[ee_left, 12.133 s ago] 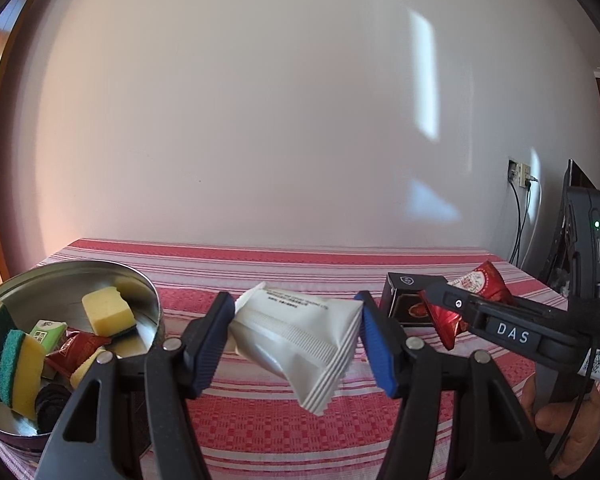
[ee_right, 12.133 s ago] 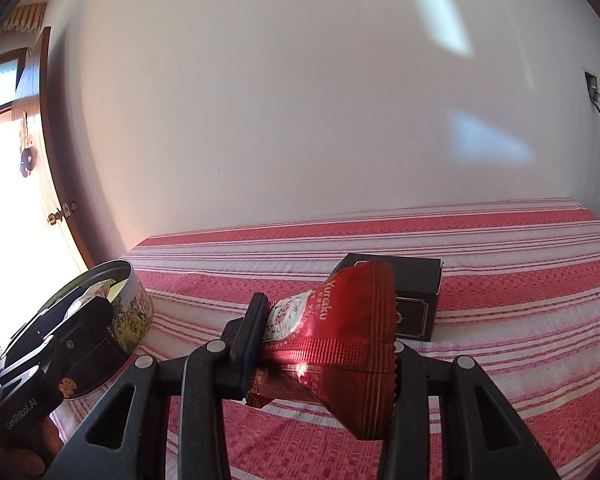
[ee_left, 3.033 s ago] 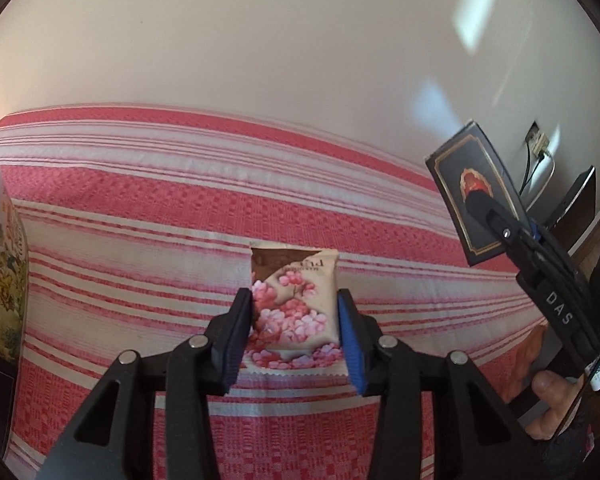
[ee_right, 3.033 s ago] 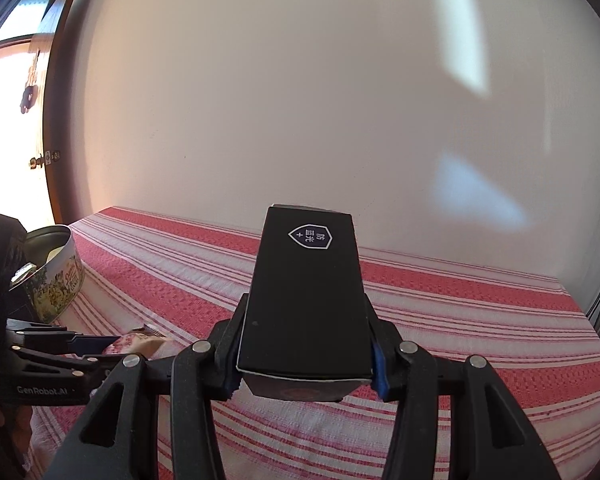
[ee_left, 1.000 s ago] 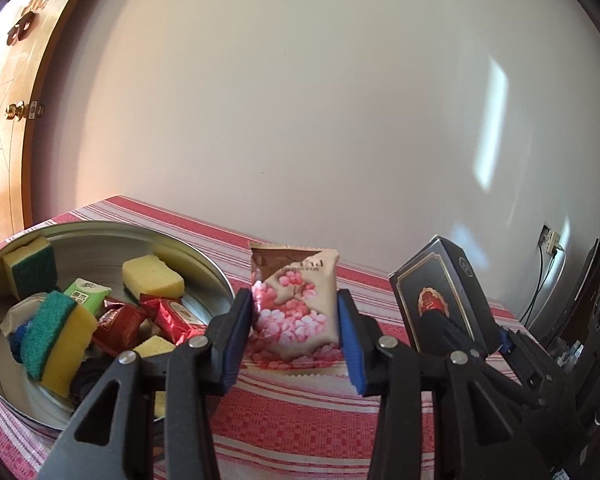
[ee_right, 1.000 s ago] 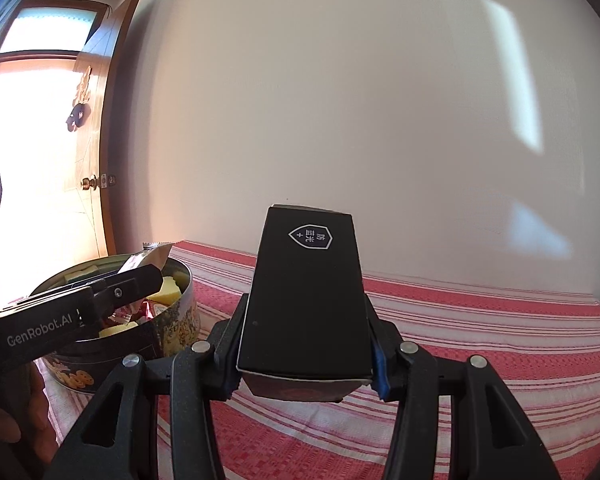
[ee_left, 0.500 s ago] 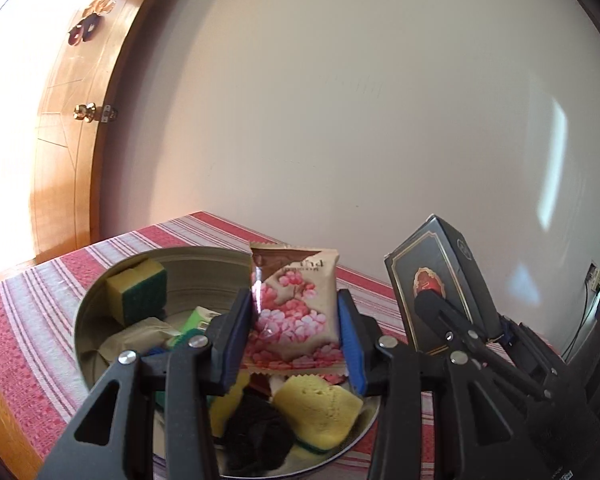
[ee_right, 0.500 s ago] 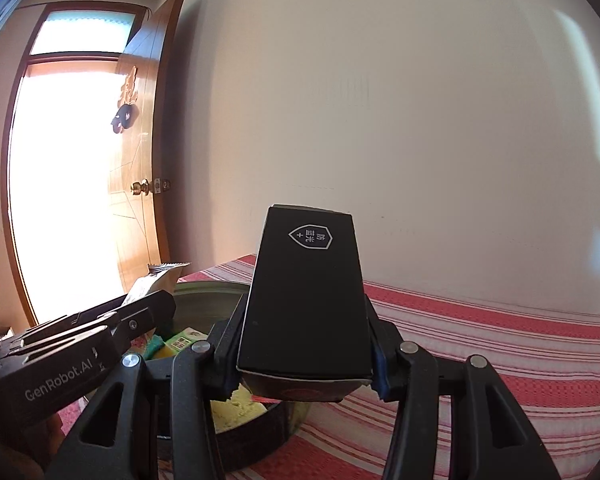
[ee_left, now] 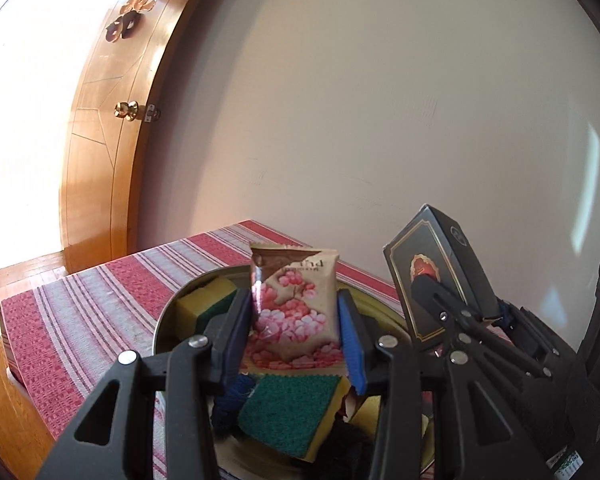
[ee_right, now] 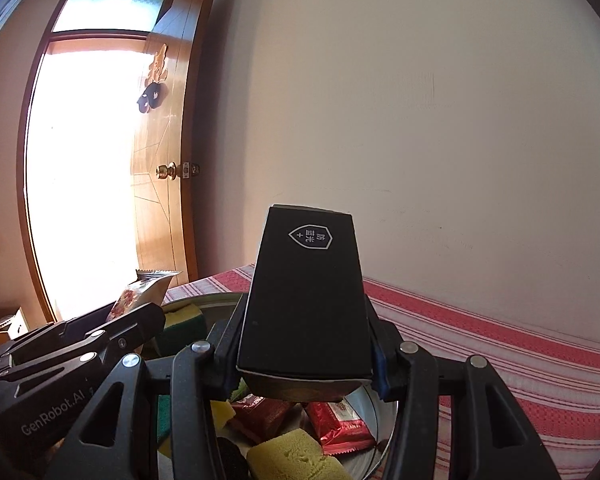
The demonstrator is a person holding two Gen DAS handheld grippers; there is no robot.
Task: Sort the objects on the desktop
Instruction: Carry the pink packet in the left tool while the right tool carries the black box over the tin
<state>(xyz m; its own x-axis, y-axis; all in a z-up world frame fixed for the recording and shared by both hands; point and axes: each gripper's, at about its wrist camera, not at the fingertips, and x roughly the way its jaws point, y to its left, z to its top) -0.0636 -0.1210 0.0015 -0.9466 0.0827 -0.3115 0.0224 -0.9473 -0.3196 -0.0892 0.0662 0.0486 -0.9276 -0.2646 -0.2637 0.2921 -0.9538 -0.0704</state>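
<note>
My left gripper (ee_left: 294,330) is shut on a pink-flowered snack packet (ee_left: 294,300) and holds it upright above the round metal tin (ee_left: 168,320). My right gripper (ee_right: 304,354) is shut on a black box (ee_right: 306,300) and holds it over the same tin (ee_right: 374,438). The black box also shows in the left wrist view (ee_left: 440,276), right of the packet. The packet shows in the right wrist view (ee_right: 140,292), at the left. The tin holds yellow-green sponges (ee_left: 292,412), red snack packets (ee_right: 340,424) and a dark bundle.
The tin stands on a table with a red-and-white striped cloth (ee_left: 80,312), near its left edge. A wooden door (ee_left: 104,140) stands open beyond the table. A pale wall (ee_right: 420,120) runs behind.
Both grippers have swung further left with their loads and now hang over the tin. The door and the table's left edge have come into view.
</note>
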